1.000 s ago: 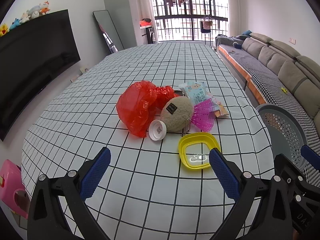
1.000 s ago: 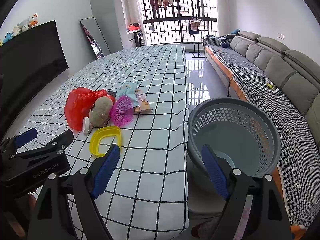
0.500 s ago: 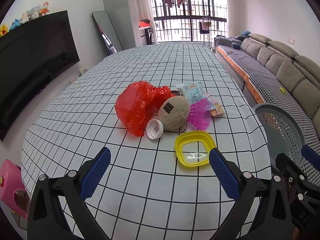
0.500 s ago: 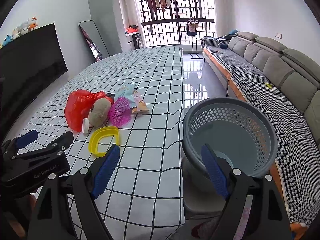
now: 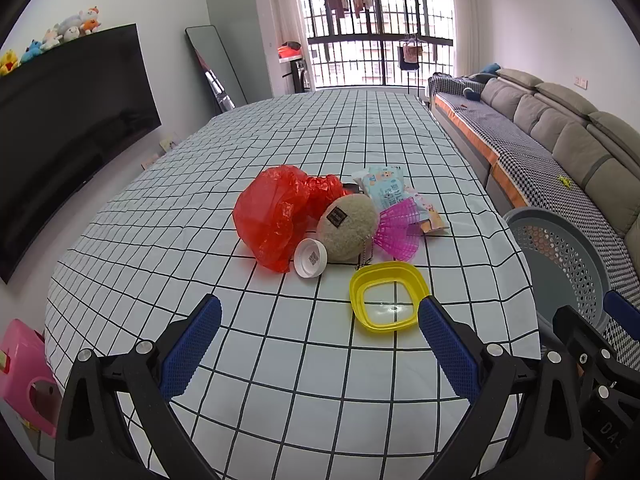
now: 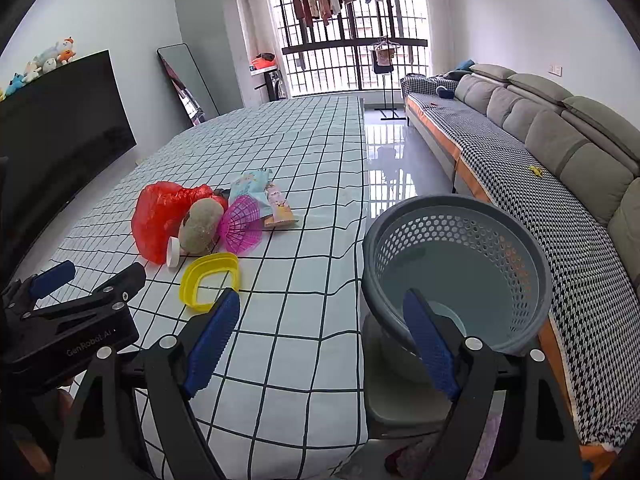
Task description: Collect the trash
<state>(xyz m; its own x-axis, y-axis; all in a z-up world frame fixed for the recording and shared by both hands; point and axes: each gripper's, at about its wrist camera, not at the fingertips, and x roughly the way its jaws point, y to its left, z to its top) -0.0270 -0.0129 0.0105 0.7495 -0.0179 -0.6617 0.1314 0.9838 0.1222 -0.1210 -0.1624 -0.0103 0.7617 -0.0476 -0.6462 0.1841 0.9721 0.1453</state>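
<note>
Since a second ago, both views are sitting slightly farther back from the trash pile, which is lying unmoved on the white black-gridded tablecloth (image 5: pixel 168 248). Only the left wrist view is showing the open face of the white round cap (image 5: pixel 311 257) beside the crumpled red plastic bag (image 5: pixel 276 216); only the right wrist view is showing the inside of the grey perforated plastic basket (image 6: pixel 460 256) standing just off the table edge. The left gripper (image 5: pixel 318 332) is hovering spread wide, grasping nothing, its right pad overlapping the yellow plastic square ring (image 5: pixel 388 298) in view. The right gripper (image 6: pixel 320 334) is likewise gaping and empty.
</note>
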